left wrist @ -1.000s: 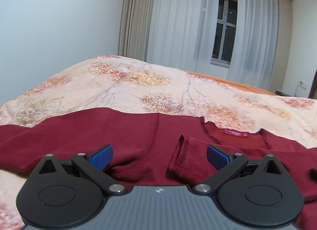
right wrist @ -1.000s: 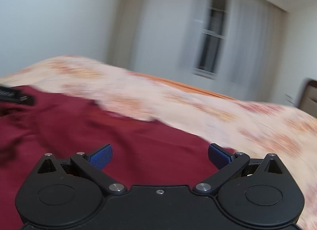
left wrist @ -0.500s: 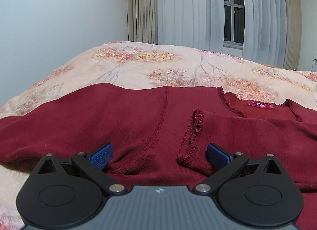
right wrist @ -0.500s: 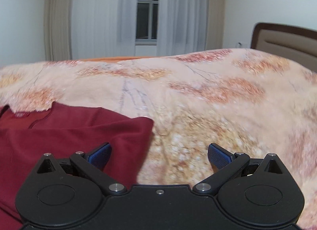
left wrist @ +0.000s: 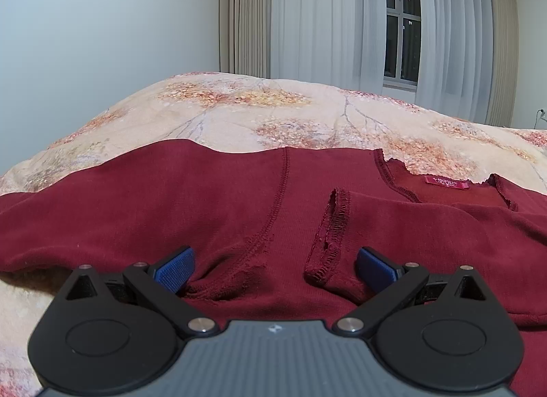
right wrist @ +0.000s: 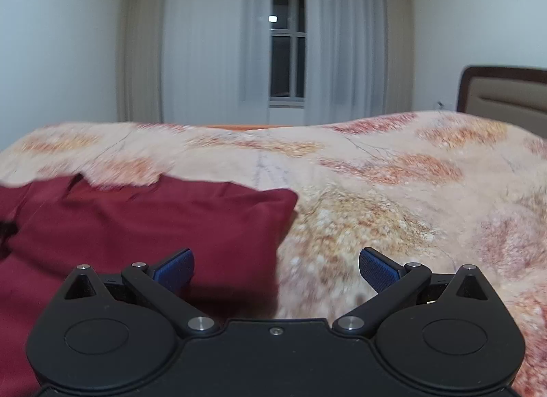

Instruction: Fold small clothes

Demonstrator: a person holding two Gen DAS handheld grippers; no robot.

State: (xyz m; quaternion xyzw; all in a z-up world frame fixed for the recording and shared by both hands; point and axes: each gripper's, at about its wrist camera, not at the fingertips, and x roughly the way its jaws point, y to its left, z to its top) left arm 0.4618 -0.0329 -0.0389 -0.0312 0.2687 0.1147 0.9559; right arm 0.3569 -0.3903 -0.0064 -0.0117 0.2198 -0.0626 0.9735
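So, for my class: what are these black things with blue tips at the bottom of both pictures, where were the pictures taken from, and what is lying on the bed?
They are hand-held tongs, one in each of a person's hands, each with a camera looking forward along its two blue-padded fingers. One picture comes from the left tongs, the other from the right tongs. Both stand open and hold nothing. On the beige floral bedspread lies a dark red long-sleeved knit top, with a sleeve cuff folded across its front, between the left tongs' fingers. The right tongs sit at the top's right edge.
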